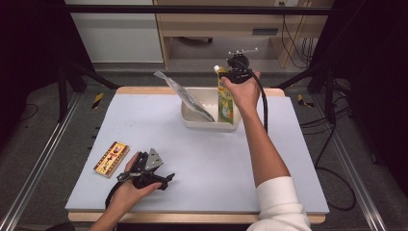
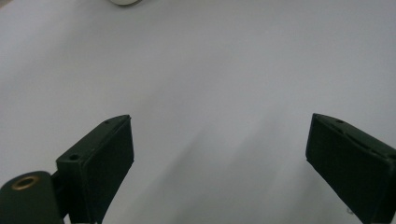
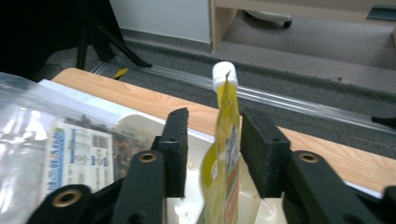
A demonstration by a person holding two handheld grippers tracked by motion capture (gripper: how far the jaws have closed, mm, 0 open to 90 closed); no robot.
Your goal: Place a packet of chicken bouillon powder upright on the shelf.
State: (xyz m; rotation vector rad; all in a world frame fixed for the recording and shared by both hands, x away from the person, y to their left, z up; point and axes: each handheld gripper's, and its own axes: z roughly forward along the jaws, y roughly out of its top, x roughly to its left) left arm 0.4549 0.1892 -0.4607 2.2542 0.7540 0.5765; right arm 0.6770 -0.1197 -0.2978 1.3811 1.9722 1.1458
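My right hand-held gripper sits over the far side of the white rectangular plastic tub, its 2 black jaws parted on either side of the yellow stand-up pouch with a white screw cap; the pads stand slightly off the pouch, so I read it as released, not pinched. The pouch stands upright in the tub's right end, and a clear plastic bag with a printed label leans out of the left end. My left hand-held gripper rests low on the pale grey worktop, jaws wide apart with nothing between them, just beside a flat red-and-gold packet.
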